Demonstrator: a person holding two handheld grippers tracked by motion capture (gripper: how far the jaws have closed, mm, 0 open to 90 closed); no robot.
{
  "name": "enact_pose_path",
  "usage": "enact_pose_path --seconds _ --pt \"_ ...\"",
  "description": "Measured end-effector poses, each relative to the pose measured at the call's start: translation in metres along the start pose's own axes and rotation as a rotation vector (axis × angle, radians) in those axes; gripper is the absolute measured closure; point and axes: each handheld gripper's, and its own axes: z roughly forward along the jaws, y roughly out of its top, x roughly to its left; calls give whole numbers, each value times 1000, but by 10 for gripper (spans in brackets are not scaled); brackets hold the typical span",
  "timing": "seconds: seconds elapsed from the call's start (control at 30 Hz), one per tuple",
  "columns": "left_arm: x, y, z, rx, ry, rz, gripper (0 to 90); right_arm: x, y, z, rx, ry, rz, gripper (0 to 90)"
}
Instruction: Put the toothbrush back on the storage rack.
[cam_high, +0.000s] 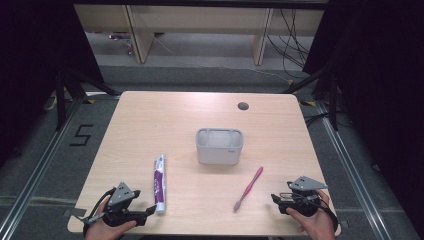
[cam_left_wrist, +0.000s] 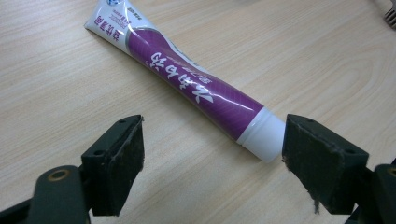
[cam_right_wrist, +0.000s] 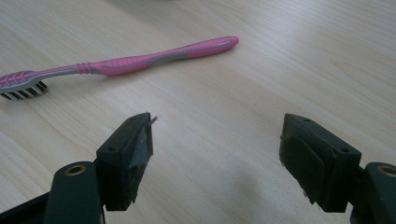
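Toothpaste tube (cam_left_wrist: 187, 86) crimped end cut off; cap visible.

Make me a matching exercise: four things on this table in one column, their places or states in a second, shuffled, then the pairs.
1. toothpaste
2. toothbrush
3. holder
4. left claw

A. grey, mid-table, beyond the other things
B. pink, lying flat ahead of the right claw
C. open, nothing gripped
D. purple and white tube, cap toward the left claw

Pairs: 1-D, 2-B, 3-A, 4-C
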Motion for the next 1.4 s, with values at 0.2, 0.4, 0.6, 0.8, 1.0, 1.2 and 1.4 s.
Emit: enact_pose_path --seconds 0.2,0.4,0.6,0.8,1.0,1.2,1.4 --pt "-1 0 1 -12 0 -16 204 0 0 0 -12 -13 -30 265" --pt "-2 0 2 -23 -6 -31 204 2 3 0 -23 4 -60 265" --pt "1 0 0 7 -7 0 204 2 7 0 -25 24 -93 272" --pt "1 0 1 0 -7 -4 204 1 10 0 -42 24 -140 282" --pt "1 0 0 0 0 -6 204 5 14 0 -42 40 -97 345" --pt "2 0 0 2 -4 -7 204 4 18 0 -65 47 -100 459" --pt "2 0 0 1 -4 -7 204 1 22 0 -90 63 -75 723"
